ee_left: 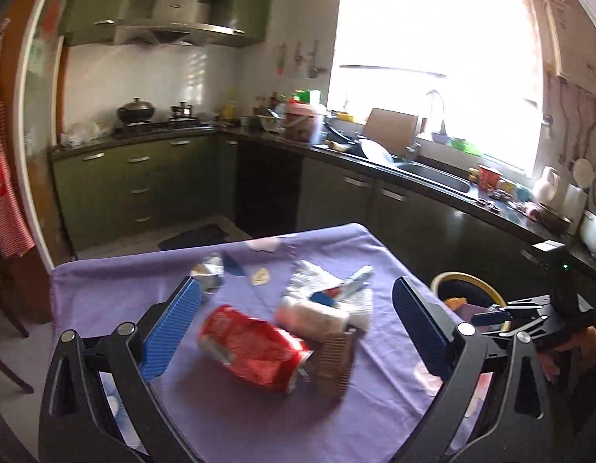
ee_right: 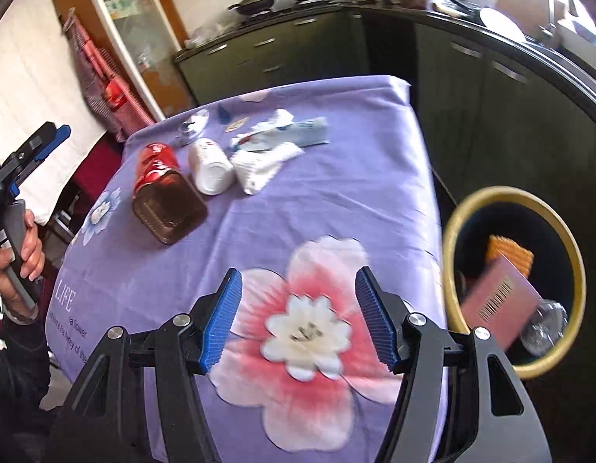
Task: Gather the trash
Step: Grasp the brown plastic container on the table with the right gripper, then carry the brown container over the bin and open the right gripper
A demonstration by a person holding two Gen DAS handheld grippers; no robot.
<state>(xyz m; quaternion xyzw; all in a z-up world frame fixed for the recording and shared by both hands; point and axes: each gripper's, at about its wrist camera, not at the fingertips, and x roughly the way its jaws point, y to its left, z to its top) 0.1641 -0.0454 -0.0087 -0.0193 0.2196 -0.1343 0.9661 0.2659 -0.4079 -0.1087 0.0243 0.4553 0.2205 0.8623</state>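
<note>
**Trash ahead of my left jaws, bottle lying crosswise**

Trash sits in a loose cluster on the purple-clothed counter (ee_right: 336, 200): a red-labelled bottle (ee_left: 255, 347) on its side, a white bottle (ee_left: 309, 314) just beside it, crumpled white paper (ee_right: 259, 166) and a blue-and-white tube (ee_right: 298, 131) behind. The yellow-rimmed bin (ee_right: 467, 200) stands off the counter's right edge, already holding a pink box, a waffle-like piece and some clear plastic.

My left gripper (ee_left: 298, 320) is the nearer one. Its jaws stand wide, nothing between the pads, and the red-labelled bottle lies straight in front of them, a little below. In the left wrist view its long axis runs roughly side to side, slanting down to the right, so it lies across the gap rather than along it. I judge I need to roll the wrist before closing, or the pads will meet the ends instead of the flanks.

My right gripper (ee_right: 298, 316) hangs over the big flower print, jaws moderately apart and empty, well apart from the cluster and near the bin.
</note>
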